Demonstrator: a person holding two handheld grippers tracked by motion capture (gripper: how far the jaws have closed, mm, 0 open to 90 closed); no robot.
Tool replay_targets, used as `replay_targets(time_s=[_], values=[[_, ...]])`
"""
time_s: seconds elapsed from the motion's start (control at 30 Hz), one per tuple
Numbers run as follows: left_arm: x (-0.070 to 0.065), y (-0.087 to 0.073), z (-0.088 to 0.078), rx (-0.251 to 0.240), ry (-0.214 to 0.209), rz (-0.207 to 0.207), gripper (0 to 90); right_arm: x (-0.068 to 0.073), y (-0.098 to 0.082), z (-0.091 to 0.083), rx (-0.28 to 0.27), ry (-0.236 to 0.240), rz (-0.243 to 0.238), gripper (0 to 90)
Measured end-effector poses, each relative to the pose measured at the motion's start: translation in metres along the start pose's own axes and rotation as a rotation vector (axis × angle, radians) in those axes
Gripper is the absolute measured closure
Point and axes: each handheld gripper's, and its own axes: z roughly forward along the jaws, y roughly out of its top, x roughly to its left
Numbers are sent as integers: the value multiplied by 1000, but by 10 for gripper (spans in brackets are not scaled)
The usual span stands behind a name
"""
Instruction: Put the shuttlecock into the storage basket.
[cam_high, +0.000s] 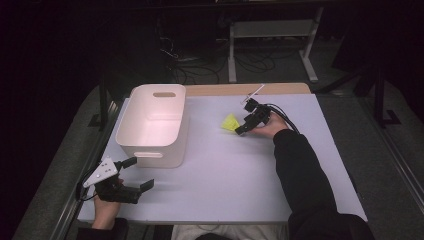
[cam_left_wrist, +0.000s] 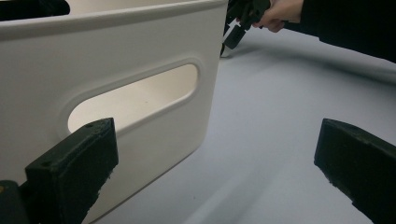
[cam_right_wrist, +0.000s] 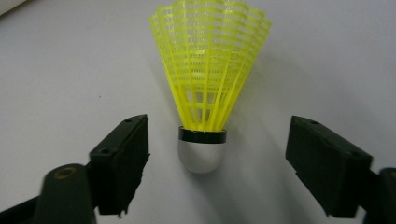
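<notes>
Since the high view takes in the whole table (cam_high: 260, 170), start there: a yellow shuttlecock (cam_high: 230, 122) lies on its side mid-table, right of a white bin (cam_high: 152, 150), with the right gripper (cam_high: 242, 129) just beside it. The left gripper (cam_high: 137, 173) sits near the front left edge, close to the bin's near wall, holding nothing. From here the bin looks empty, just bare white floor inside.

In the left gripper view, its fingers (cam_left_wrist: 74, 172) are spread wide with nothing between them, aimed past the bin's corner; you can peek through the handle slot (cam_left_wrist: 133, 100) and there's nothing visible in there either.

The right gripper view is the good one. Its fingers (cam_right_wrist: 121, 163) stand apart on either side of the shuttlecock's rounded white cork (cam_right_wrist: 201, 154), not touching it, with the yellow skirt (cam_right_wrist: 210, 60) fanning away.

Handling guess: this thing should weigh next to nothing, so it could skitter off if bumped. That mesh skirt looks springy and easy to squash, so I'd pinch the cork, about at the black band. It's the firm part, though rounded and maybe a bit slippery.
</notes>
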Motion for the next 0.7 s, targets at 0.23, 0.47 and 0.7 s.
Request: replay_targets(time_s=[0.23,0.47,0.7], values=[[0,0,0,0,-1,0,0,0,-1,1,11,11,-2,364],[0,0,0,1,0,1,0,2,-1,6,17,50,-18,489],[0,0,0,2,0,1,0,3,0,8,32,52,-20,599]])
